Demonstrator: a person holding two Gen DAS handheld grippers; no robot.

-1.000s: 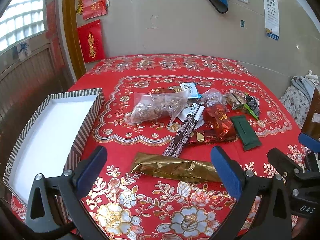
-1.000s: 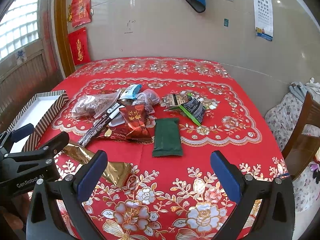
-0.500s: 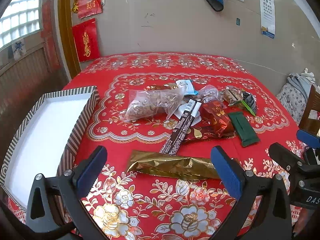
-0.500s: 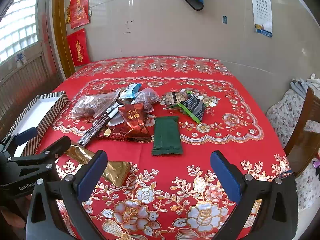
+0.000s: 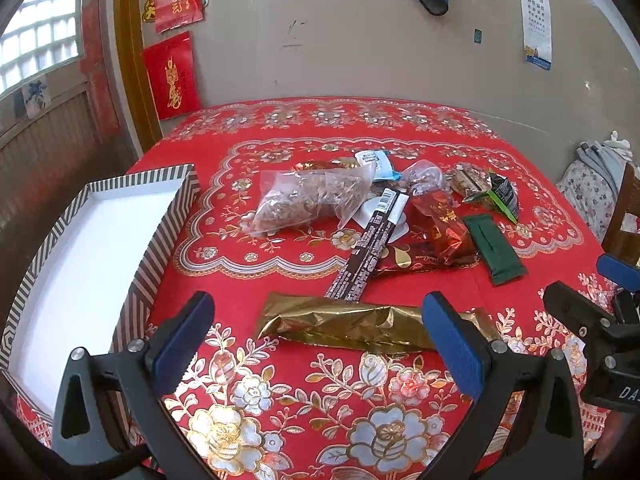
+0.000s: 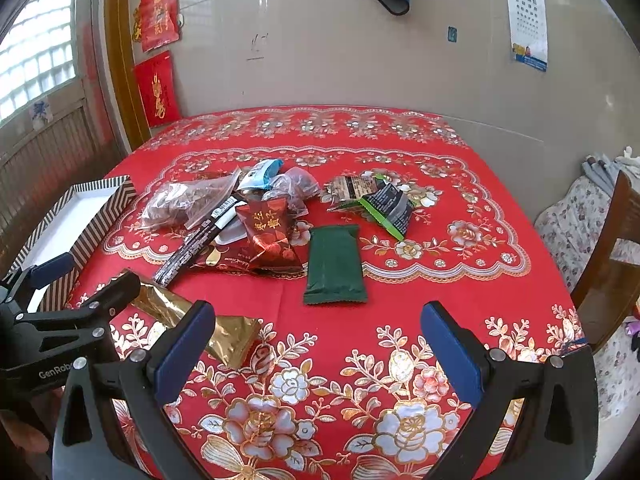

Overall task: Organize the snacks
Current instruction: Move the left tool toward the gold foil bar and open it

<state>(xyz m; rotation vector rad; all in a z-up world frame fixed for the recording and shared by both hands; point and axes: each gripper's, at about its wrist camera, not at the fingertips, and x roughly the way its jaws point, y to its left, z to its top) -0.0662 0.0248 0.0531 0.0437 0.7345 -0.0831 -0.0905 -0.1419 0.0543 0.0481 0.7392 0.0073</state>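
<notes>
A pile of snacks lies mid-table on the red floral cloth. Nearest is a long gold foil packet point(image 5: 352, 326) point(image 6: 200, 318). Behind it lie a dark brown bar point(image 5: 368, 248) point(image 6: 196, 240), a clear bag of brown pieces point(image 5: 312, 198) point(image 6: 184, 200), a red foil packet point(image 5: 440, 228) point(image 6: 270, 236), a dark green packet point(image 5: 494, 250) point(image 6: 334, 266) and a green-black wrapper point(image 5: 500, 196) point(image 6: 384, 204). My left gripper point(image 5: 316, 344) is open, just short of the gold packet. My right gripper point(image 6: 318, 352) is open and empty, short of the green packet.
A striped box with a white inside point(image 5: 178, 216) point(image 6: 116, 196) stands at the table's left edge. A wooden chair point(image 6: 616, 248) stands to the right. The tiled wall runs behind the table. Each gripper shows at the edge of the other's view.
The left gripper has moved forward and a little right, so the gold packet now lies closer between its fingers. The right gripper has barely moved. Both stay open.
</notes>
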